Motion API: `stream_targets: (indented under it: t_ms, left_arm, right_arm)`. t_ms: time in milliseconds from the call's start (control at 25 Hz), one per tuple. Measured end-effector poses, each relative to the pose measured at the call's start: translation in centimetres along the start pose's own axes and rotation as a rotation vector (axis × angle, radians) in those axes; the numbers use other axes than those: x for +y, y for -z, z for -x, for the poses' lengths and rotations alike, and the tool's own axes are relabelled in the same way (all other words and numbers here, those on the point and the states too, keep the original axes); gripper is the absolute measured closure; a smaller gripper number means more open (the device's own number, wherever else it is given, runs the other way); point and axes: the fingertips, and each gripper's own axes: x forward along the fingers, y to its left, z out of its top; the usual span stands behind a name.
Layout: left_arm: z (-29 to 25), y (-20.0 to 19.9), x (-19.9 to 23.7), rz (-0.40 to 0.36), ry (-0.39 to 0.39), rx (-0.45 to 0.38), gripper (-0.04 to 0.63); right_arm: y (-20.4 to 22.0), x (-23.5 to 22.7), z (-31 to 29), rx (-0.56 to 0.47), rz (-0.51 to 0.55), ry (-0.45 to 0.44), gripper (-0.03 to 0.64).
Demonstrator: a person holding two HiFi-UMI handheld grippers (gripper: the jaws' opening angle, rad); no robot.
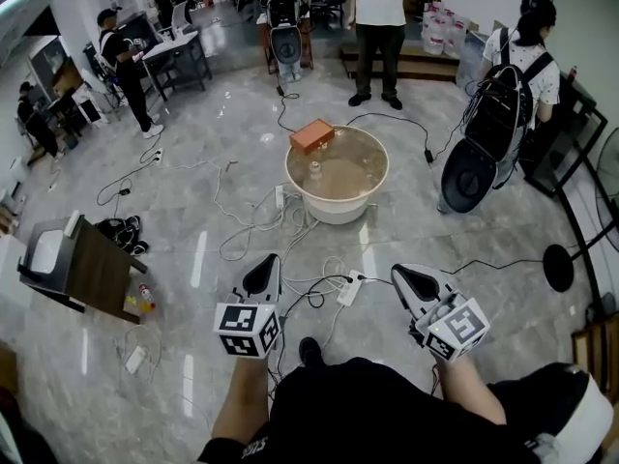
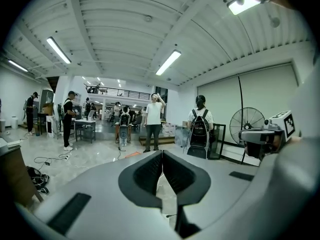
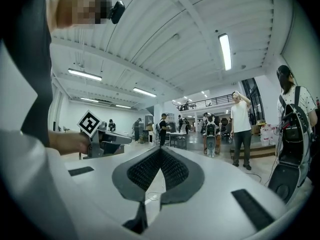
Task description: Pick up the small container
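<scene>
A white round tub (image 1: 371, 193) of brownish water stands on the floor ahead in the head view. Inside it floats a small pale container (image 1: 315, 170), and an orange box (image 1: 311, 135) rests on the far rim. My left gripper (image 1: 272, 260) and right gripper (image 1: 398, 273) hover side by side above the floor, well short of the tub. Both are shut with nothing between their pads. The left gripper view shows its jaws (image 2: 161, 155) closed tip to tip, and the right gripper view shows the same (image 3: 160, 152). Each view catches the other gripper beside it.
Cables and a white power strip (image 1: 350, 289) lie on the floor between me and the tub. A dark low table (image 1: 92, 264) stands at the left. A person with a backpack (image 1: 503, 114) is at the right, and a black stand base (image 1: 558, 268) sits nearby. Other people stand farther back.
</scene>
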Motion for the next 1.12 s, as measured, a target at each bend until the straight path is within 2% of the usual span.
stream_targets:
  t_ms: [160, 400, 720, 880, 1120]
  left_arm:
    - [-2.3, -1.1, 3.9, -0.004, 0.026, 0.003, 0.577]
    - [-4.2, -0.5, 10.0, 0.021, 0.046, 0.018, 0.577]
    - [-6.0, 1.4, 16.5, 0.038, 0.061, 0.041, 0.577]
    - [-7.2, 2.6, 17.8, 0.062, 0.065, 0.063, 0.577]
    - [-9.8, 2.4, 17.8, 0.078, 0.092, 0.089, 0.577]
  right_arm:
    - [-0.8, -0.3, -4.5, 0.009, -0.012, 0.015, 0.603]
    - [0.2, 0.6, -11.5, 0.058, -0.041, 0.01, 0.603]
    - [0.7, 4.0, -21.1, 0.077, -0.029, -0.079, 0.603]
    - [2.0, 3.9, -22.7, 0.113, -0.04, -0.097, 0.603]
    - [2.2, 1.2, -22.9, 0.119, -0.078, -0.048, 0.603]
